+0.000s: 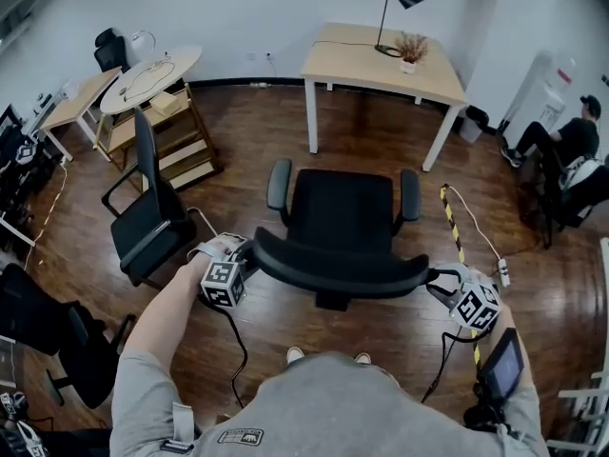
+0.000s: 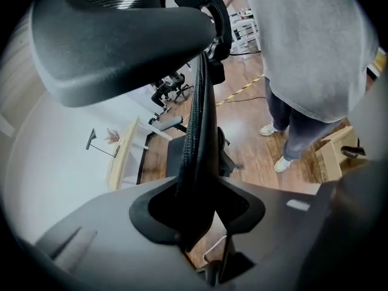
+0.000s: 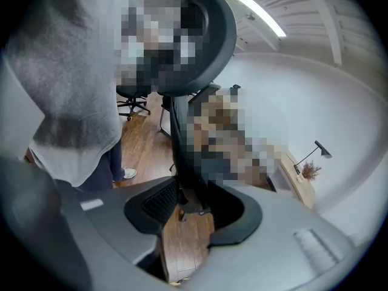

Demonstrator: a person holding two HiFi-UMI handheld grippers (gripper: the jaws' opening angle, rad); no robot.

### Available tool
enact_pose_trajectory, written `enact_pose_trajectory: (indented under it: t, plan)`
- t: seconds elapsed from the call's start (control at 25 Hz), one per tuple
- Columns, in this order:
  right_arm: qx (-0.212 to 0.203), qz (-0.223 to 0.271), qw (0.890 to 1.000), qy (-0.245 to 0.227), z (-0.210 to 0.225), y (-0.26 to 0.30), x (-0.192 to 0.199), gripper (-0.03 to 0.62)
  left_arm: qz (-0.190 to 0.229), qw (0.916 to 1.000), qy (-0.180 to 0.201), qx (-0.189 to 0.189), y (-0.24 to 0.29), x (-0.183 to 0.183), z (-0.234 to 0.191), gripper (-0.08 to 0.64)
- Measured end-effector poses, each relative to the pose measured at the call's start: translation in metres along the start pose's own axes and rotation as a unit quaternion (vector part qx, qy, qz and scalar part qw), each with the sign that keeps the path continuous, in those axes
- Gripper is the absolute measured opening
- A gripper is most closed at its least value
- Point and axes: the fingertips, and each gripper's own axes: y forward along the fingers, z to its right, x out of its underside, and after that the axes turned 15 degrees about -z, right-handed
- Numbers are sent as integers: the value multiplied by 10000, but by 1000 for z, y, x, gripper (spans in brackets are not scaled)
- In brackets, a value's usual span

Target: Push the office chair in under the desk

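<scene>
Status: the office chair stands on the wood floor, seat facing 12 o'clock. The desk is at 12 to 1 o'clock of it and well apart, so nothing is under the desk yet. A desk lamp and a small plant sit on its surface, toward the 1 o'clock end.

Grip: one gripper is on each end of the backrest.
- The left gripper is at the 9 o'clock end.
- The right gripper is at the 3 o'clock end.
- Left gripper view: the mesh edge of the backrest runs straight through the gap, with the fingers clamped on either side.
- Right gripper view: the backrest edge is caught between the fingers out near their tips, with floor showing through the gap nearer the camera.
- My read is that both are grasping the backrest.

Why this hold: a symmetric two-point grip up high on the back probably lets the person steer the castors straight. A one-sided push would likely swivel the seat.

Pose:
- The person stands at 6 o'clock, right behind the chair, feet just beside its base.
- Both forearms reach forward.
- The grippers are pitched down and angled inward toward the backrest ends, marker cubes facing up.

Next: a straight push toward 12, trimmed slightly to 1, and I'd watch armrest clearance against the desk legs.
</scene>
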Motion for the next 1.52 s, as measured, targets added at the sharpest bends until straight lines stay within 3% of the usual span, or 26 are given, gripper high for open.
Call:
enact_pose_trajectory:
  t: [0.36,0.88,1.52]
  plan:
    - [-40,-212,9997,-140,5,5,-6,158,-8,9997,44,231,6,5,-7,124]
    - [-51,-737,9922,-1009,-18,27,-31,159,-66,9996,101,245,1,8,-2,120]
    - [-63,-1013,9910,-870,-19,29,-32,149,-8,9987,260,445,3,4,-8,112]
